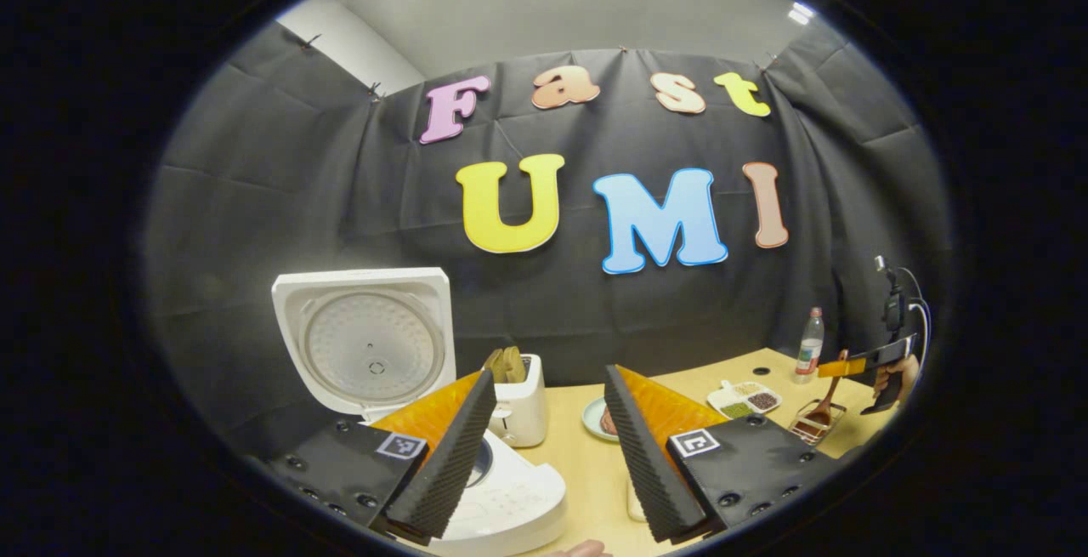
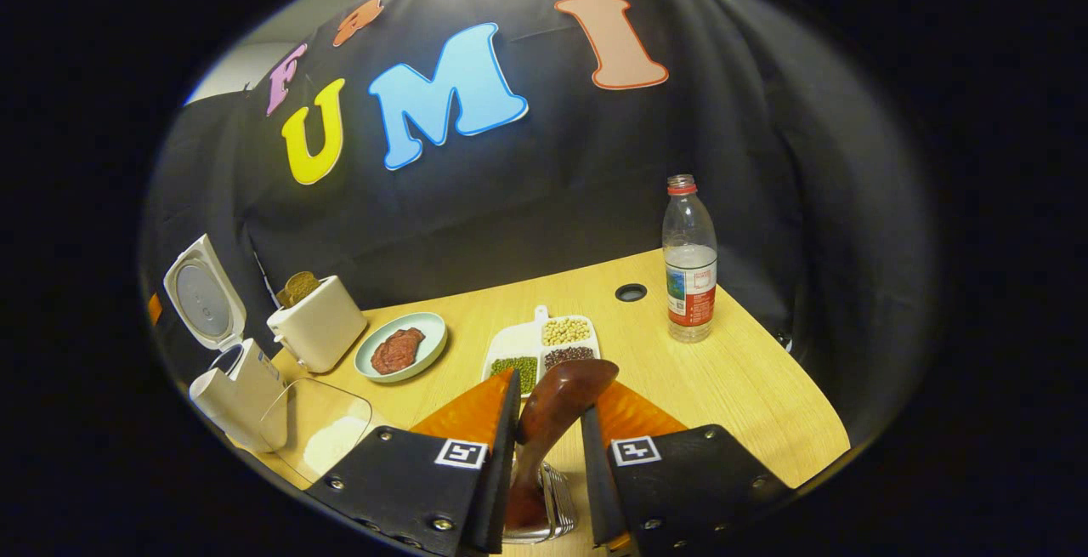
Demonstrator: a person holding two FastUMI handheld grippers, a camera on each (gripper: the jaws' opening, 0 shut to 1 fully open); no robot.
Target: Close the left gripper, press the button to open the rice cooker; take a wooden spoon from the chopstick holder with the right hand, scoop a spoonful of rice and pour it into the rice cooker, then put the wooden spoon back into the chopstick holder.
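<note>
Rice cooker (image 1: 476,489) with its lid (image 1: 367,340) raised upright, at 7 o'clock in the left gripper view: the button press appears complete, so the opening step of the task is judged done. In the right gripper view the same cooker sits at 9 o'clock on the wooden table (image 2: 748,378), its lid likewise up. Left gripper (image 1: 548,446), in the foreground of its own view, has its two ribbed fingers spread apart with nothing between them.

Right gripper (image 2: 548,455), at 6 o'clock in its own view, has both fingers set against the dark wooden spoon (image 2: 557,408), whose broad end rises between them; the grip looks closed on it, though contact at the pads is partly hidden. Directly beneath, the wire chopstick holder (image 2: 544,497) encloses the spoon's lower end, so the spoon is judged grasped but not yet lifted clear. From the left gripper view, at 4 o'clock, the holder (image 1: 816,425) and spoon appear below the far gripper.

Clear bowl (image 2: 319,425) holding what may be rice, at 8 o'clock in the right gripper view, lies just beside the cooker. Remaining steps: withdrawing the spoon, scooping, pouring into the cooker, and returning the spoon.
</note>
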